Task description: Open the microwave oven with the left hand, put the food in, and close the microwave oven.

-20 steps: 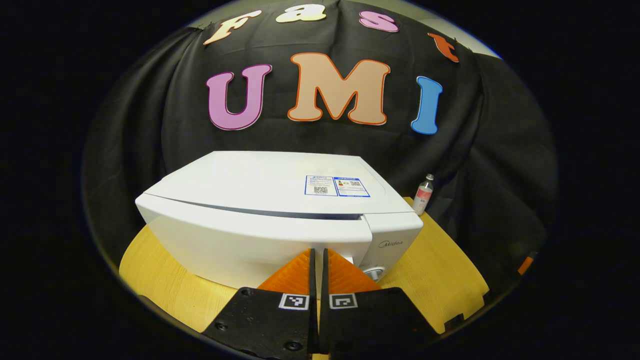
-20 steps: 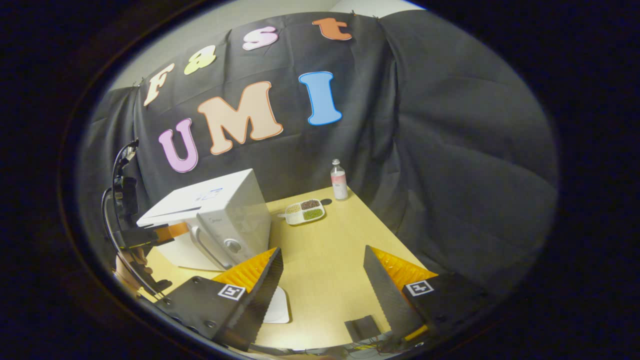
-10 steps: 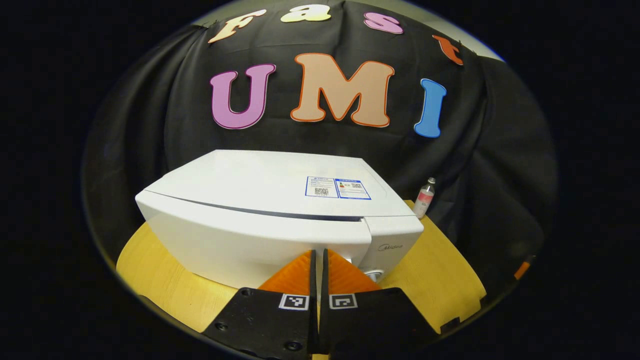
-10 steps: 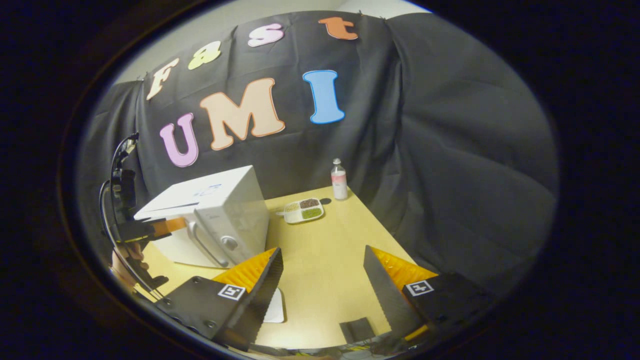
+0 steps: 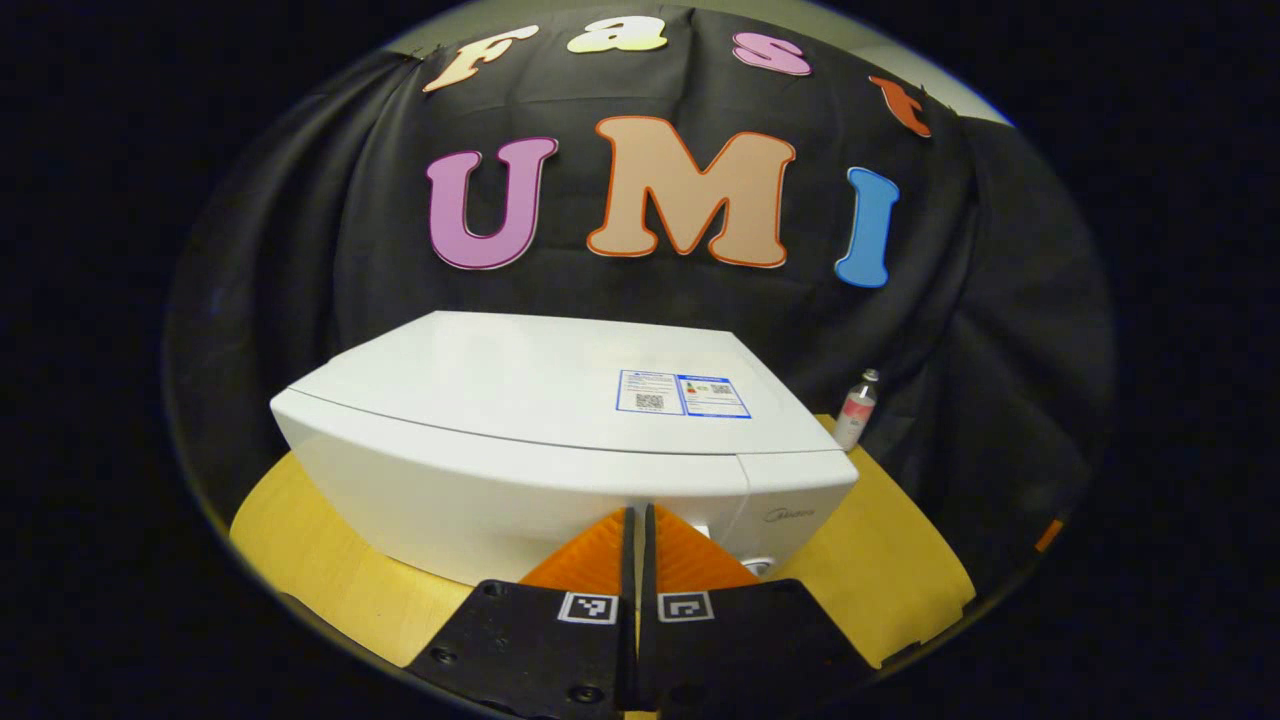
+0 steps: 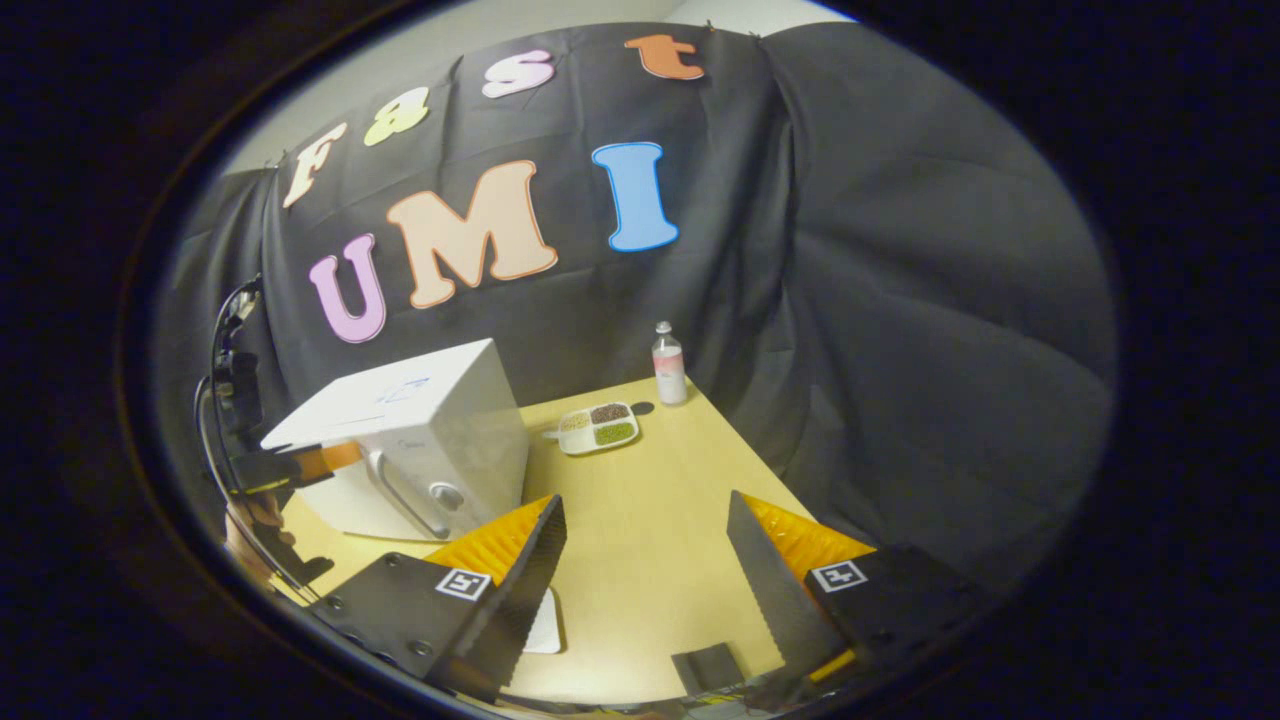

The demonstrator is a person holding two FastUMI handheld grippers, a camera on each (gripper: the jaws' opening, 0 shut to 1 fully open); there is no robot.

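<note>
Black cloth backs the yellow desk, where the shut microwave sits just ahead of the left gripper, its fingers pressed together and empty. The right gripper hangs wide open, the food tray well beyond its fingers. Opening is the step in hand, I judge; next, the left fingers must part and catch the door handle.

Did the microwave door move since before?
Yes. The door swung shut: the dark gap along the microwave's top is now gone.

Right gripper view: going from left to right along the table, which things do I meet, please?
left gripper → white microwave oven → divided food tray → small bottle
</note>
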